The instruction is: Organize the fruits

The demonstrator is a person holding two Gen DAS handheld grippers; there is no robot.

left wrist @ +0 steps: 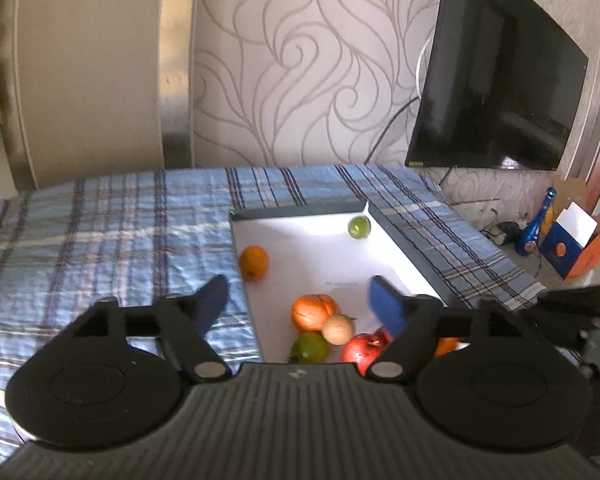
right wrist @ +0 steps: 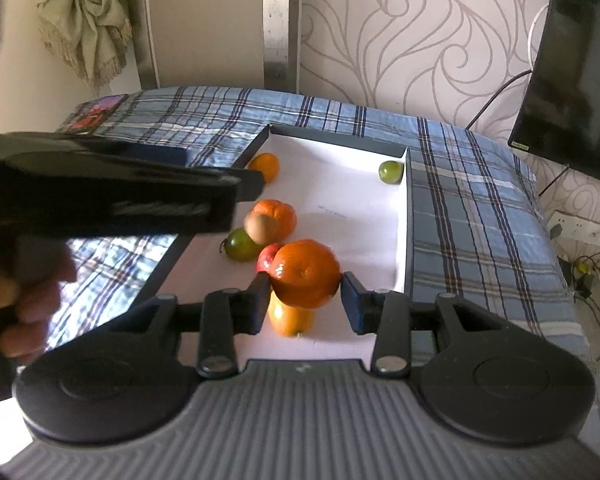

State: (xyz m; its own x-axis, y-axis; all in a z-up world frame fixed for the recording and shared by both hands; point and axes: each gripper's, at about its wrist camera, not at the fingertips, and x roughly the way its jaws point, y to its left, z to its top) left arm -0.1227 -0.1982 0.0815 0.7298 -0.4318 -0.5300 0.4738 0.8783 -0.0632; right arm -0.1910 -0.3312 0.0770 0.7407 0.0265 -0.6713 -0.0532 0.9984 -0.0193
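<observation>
Inside the box: four oranges, two limes, one apple.

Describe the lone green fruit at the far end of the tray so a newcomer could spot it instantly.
On the blue plaid cloth sits a shallow white tray with dark walls. In its far right corner lies a small green fruit, round and alone, well apart from the cluster of fruit near the grippers.

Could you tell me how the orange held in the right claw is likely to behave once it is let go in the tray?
The orange is round, so it will probably roll across the smooth white tray. It looks firm between the right claw.
</observation>
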